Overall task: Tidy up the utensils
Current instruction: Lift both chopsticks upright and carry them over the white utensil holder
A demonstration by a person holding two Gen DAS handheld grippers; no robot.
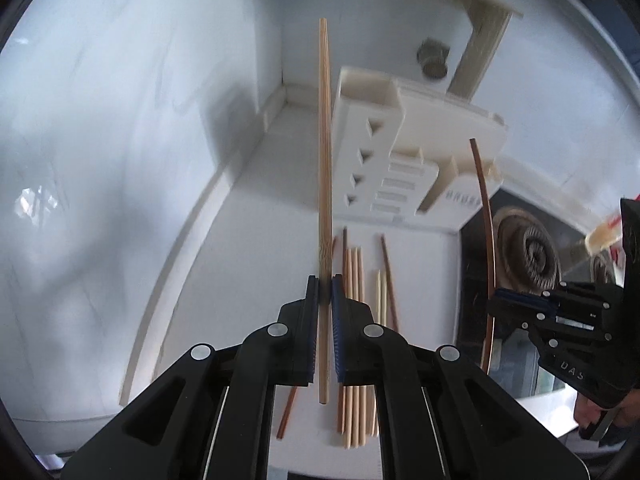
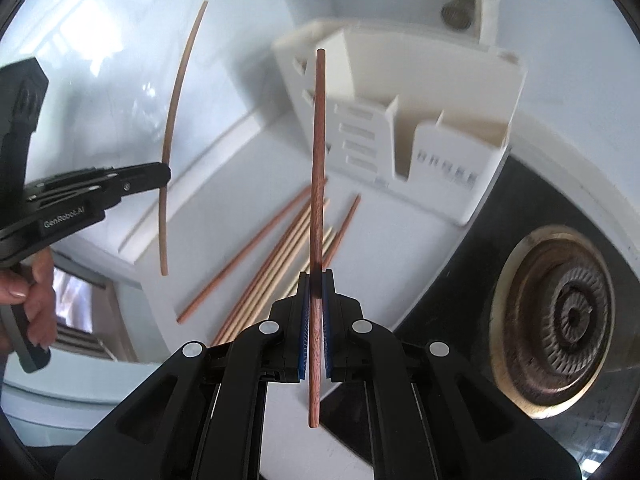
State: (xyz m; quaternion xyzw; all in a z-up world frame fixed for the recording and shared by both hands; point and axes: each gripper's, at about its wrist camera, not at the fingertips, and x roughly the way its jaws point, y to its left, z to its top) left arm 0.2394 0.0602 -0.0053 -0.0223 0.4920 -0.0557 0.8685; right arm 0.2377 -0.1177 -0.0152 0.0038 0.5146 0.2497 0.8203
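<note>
Two chopsticks are held aloft: a pale stick (image 1: 325,184) clamped in the left gripper (image 1: 325,286), a dark stick (image 2: 318,216) in the right gripper (image 2: 316,280). Ahead, the holder (image 2: 440,136) appears unfilled; below, loose sticks (image 2: 276,248) remain unsorted.

Left gripper (image 1: 325,280): black two-finger unit with blue pads, jaws closed to a narrow gap, clamped on a pale chopstick (image 1: 325,152) gripped low on its length, short end trailing back between the fingers. Held above the white counter (image 1: 260,280), fingers pointing toward the utensil holder (image 1: 384,152). Bare hand (image 2: 34,292) wrapped on its handle.

Right gripper (image 2: 316,276): same build, jaws closed on a dark reddish chopstick (image 2: 318,152), gripped toward its lower part. Positioned right of the left gripper, likewise aimed at the utensil holder.
</note>
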